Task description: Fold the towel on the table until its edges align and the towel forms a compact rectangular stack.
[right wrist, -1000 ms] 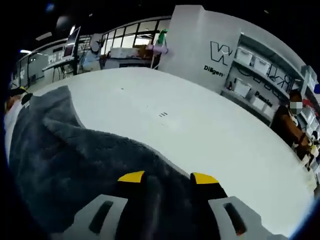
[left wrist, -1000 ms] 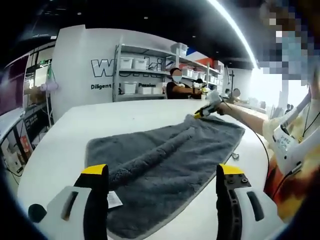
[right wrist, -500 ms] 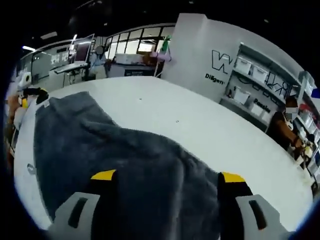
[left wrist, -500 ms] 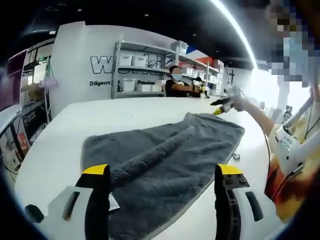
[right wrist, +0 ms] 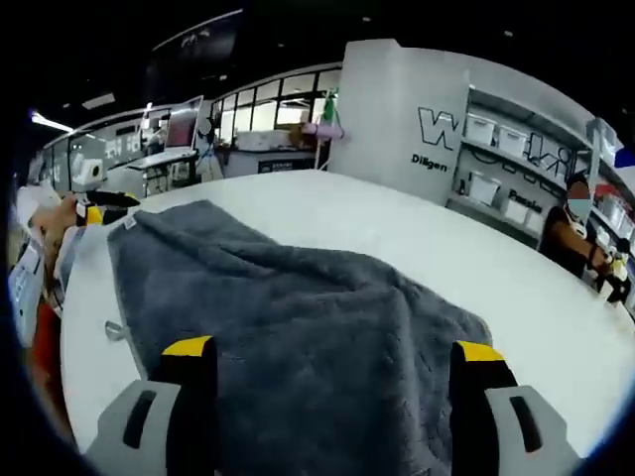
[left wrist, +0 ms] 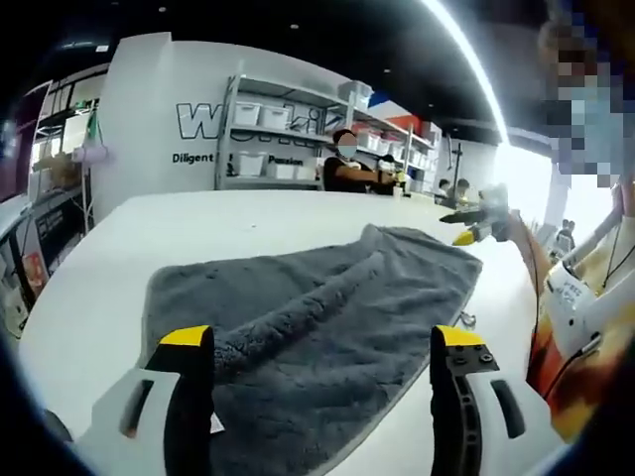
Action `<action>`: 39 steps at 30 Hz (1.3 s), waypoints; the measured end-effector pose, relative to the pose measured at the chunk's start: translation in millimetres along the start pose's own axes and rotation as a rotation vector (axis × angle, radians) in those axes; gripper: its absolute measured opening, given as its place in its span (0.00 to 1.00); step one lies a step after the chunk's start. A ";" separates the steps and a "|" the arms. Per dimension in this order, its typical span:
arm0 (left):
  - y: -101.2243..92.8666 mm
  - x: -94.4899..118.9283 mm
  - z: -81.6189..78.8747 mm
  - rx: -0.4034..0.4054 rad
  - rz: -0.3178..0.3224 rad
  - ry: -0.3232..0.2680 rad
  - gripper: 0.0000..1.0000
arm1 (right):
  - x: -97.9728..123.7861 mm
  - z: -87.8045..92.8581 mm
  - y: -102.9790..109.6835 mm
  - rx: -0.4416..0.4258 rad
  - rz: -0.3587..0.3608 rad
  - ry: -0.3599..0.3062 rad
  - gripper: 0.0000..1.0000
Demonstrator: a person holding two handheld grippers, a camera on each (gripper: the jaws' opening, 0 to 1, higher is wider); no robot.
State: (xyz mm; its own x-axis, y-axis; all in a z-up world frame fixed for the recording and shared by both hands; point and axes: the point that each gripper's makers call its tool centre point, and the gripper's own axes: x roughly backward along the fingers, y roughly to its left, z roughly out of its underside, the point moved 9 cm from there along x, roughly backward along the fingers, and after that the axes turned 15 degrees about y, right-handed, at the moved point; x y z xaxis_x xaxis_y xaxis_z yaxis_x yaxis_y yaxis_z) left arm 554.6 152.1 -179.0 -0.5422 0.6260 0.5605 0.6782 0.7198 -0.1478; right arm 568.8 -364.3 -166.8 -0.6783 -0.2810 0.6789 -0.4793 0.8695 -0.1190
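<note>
The broad white table (left wrist: 89,297) spreads ahead of both pairs of fingers, and the grey plush rectangular towel (left wrist: 327,327) lies on it, opened out and rumpled, with a raised ridge of cloth running lengthwise through its middle. In the left gripper view the left gripper (left wrist: 322,347) has its yellow-tipped fingers (left wrist: 186,339) set wide apart with nothing between them, the towel's near end lying just beyond and between them. In the right gripper view the right gripper (right wrist: 334,352) likewise holds its fingers (right wrist: 480,354) well apart and empty above the towel (right wrist: 298,327), which stretches away from them. Past the towel's far corner, the left gripper (right wrist: 99,211) shows small beside a hand.
</note>
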 end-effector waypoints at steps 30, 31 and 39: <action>127.6 -67.1 -80.9 0.020 -0.218 0.111 0.53 | -5.9 20.9 28.5 -0.017 -0.082 -0.155 0.99; 133.2 -70.8 -81.7 0.026 -0.225 0.113 0.50 | -6.4 21.0 29.7 -0.015 -0.087 -0.154 0.99; 165.0 -97.4 -75.3 0.031 -0.269 0.206 0.25 | -11.1 22.8 35.1 -0.024 -0.116 -0.145 0.99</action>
State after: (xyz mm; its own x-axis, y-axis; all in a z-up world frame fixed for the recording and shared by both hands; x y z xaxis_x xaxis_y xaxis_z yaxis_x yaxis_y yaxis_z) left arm 756.7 187.2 -196.6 -0.5860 0.3404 0.7354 0.5069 0.8620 0.0049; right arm 546.9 -339.9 -195.1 -0.6935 -0.4338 0.5752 -0.5464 0.8370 -0.0275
